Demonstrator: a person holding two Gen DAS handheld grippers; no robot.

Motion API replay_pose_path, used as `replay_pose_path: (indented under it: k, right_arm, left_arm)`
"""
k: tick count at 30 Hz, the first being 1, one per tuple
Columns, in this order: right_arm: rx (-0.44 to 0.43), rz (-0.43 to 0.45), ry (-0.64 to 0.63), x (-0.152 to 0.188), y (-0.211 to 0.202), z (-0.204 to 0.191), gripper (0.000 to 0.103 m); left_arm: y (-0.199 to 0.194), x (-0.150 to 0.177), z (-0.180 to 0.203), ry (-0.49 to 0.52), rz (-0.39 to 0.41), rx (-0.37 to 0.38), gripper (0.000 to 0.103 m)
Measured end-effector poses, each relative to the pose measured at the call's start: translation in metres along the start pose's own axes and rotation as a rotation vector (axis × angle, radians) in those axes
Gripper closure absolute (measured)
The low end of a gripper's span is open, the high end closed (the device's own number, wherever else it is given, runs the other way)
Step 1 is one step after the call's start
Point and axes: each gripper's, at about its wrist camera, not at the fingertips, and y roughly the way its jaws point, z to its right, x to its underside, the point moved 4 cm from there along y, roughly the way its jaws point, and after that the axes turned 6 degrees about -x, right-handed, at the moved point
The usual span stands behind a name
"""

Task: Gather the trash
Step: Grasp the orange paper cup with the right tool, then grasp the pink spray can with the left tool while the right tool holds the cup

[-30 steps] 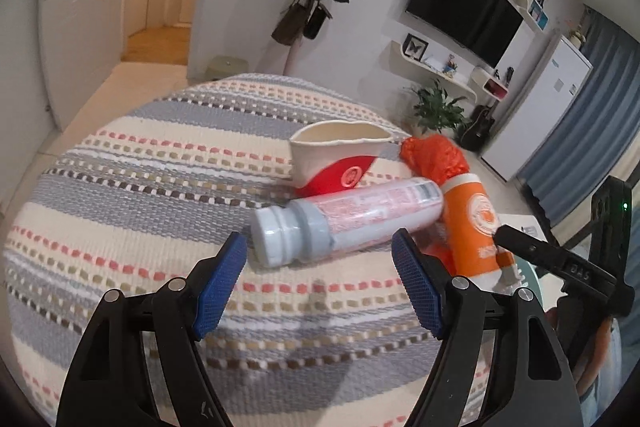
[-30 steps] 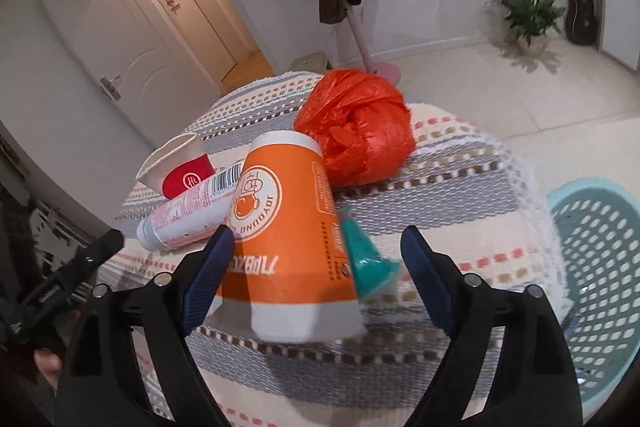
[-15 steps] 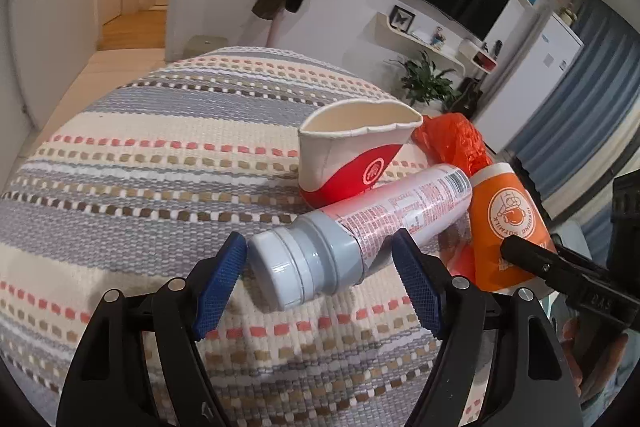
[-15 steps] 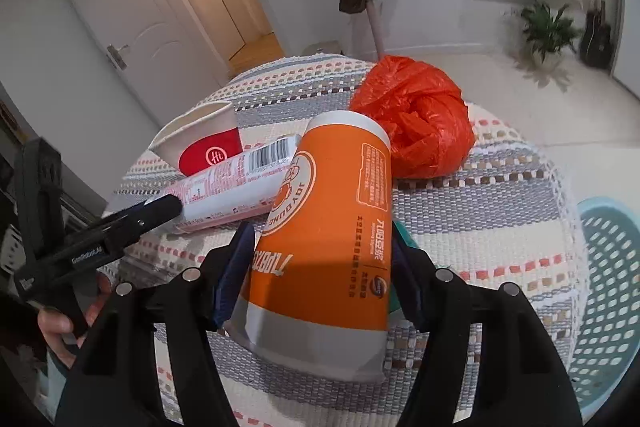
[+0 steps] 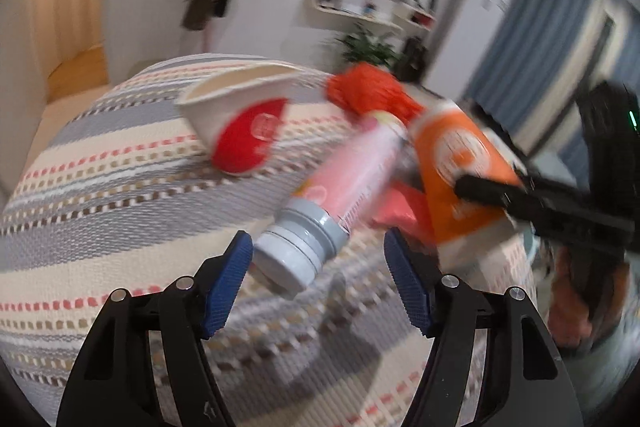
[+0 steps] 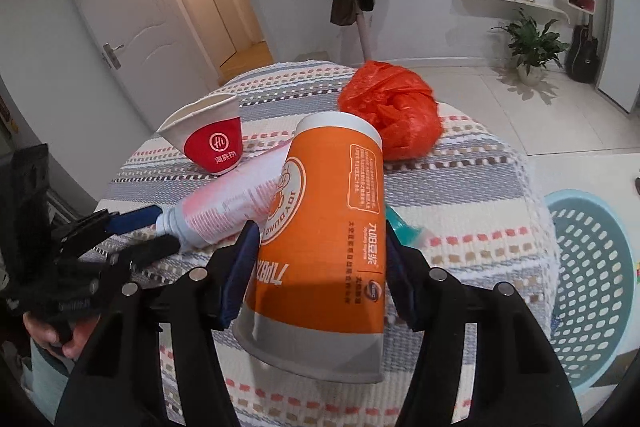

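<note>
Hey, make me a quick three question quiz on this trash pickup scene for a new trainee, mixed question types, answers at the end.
1. True or false: the right gripper is shut on the orange cup.
2. Which lies between the left gripper fingers? A) red and white cup B) pink bottle C) orange bag
3. Fill in: the teal ____ sits beside the table.

Key: 1 true; 2 B; 3 basket.

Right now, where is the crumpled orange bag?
In the right wrist view the orange bag sits on the striped tablecloth, at the far side, just behind the tall orange cup that the right claw grips.
</note>
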Motion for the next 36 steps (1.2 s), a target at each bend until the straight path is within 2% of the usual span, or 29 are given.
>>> replay_pose_path:
  k: [2, 5, 8, 15, 18, 20, 25, 28, 31, 36]
  right_arm:
    - [-0.002, 0.008, 0.005, 0.002, -0.005, 0.002, 0.047]
    - [-0.002, 0.020, 0.013, 0.004, -0.014, 0.005, 0.047]
    - [-0.001, 0.028, 0.022, 0.005, -0.021, 0.009, 0.047]
    - [-0.033, 0.030, 0.060, 0.008, -0.029, 0.022, 0.047]
    - [-0.031, 0.037, 0.059, 0.009, -0.034, 0.025, 0.047]
    - [-0.031, 0.042, 0.061, 0.009, -0.039, 0.029, 0.047]
    - [-0.032, 0.051, 0.075, 0.009, -0.045, 0.039, 0.047]
    - [-0.035, 0.056, 0.090, 0.010, -0.047, 0.046, 0.047]
    - [-0.055, 0.066, 0.105, 0.010, -0.052, 0.049, 0.047]
    - [-0.055, 0.094, 0.115, 0.008, -0.065, 0.056, 0.047]
  left_arm:
    - [-0.002, 0.003, 0.010, 0.057, -0.004, -0.006, 0.037]
    - [0.001, -0.001, 0.014, 0.074, -0.010, -0.031, 0.032]
    - [0.011, -0.013, 0.015, 0.087, -0.019, -0.063, 0.031]
    - [0.042, -0.040, 0.032, 0.128, -0.079, -0.036, 0.031]
    - [0.061, -0.043, 0.040, 0.154, -0.126, -0.073, 0.034]
    - [0.072, -0.046, 0.042, 0.162, -0.149, -0.109, 0.041]
    - [0.080, -0.048, 0.049, 0.179, -0.171, -0.126, 0.046]
    - [0.081, -0.049, 0.054, 0.199, -0.165, -0.156, 0.049]
    - [0.076, -0.048, 0.056, 0.159, -0.148, -0.190, 0.054]
    - [0.047, -0.056, 0.058, 0.078, -0.069, -0.165, 0.056]
